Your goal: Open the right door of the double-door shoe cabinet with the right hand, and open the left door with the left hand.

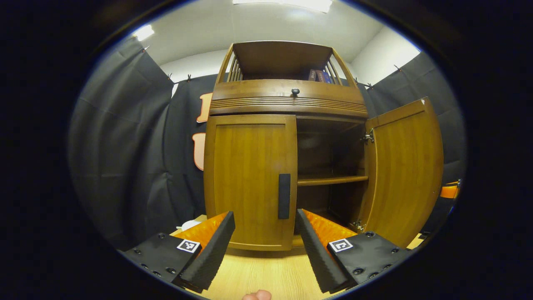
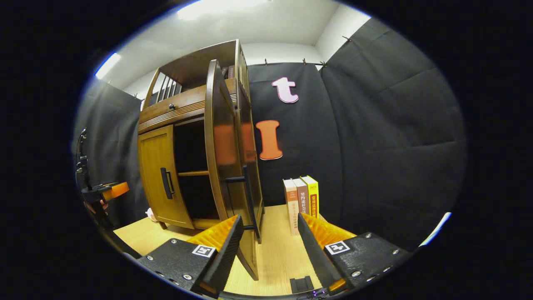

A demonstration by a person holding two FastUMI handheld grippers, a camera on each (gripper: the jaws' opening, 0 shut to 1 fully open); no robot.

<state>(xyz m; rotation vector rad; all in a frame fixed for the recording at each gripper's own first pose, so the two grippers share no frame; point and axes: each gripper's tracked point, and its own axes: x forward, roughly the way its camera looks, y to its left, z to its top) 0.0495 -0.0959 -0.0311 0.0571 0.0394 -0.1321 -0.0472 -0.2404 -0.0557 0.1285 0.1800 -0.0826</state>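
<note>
The wooden shoe cabinet (image 1: 287, 100) stands on a light wood table. Its left door (image 1: 250, 179) is closed, with a dark vertical handle (image 1: 284, 196) near its inner edge. The right door (image 1: 406, 166) is swung wide, baring a dark inside with a shelf (image 1: 332, 180). My left gripper (image 1: 265, 227) is open, a short way in front of the left door's handle, holding nothing. In the right gripper view the right door (image 2: 220, 150) shows edge-on, its handle (image 2: 249, 200) just ahead of the open right gripper (image 2: 268, 233). The left gripper (image 2: 110, 191) shows far left there.
Three books (image 2: 300, 200) stand upright on the table (image 2: 275, 246) right of the cabinet, against the black cloth wall. A drawer with a small knob (image 1: 295, 91) sits above the doors, and an open railed shelf tops the cabinet. A fingertip (image 1: 258, 295) peeks at the bottom.
</note>
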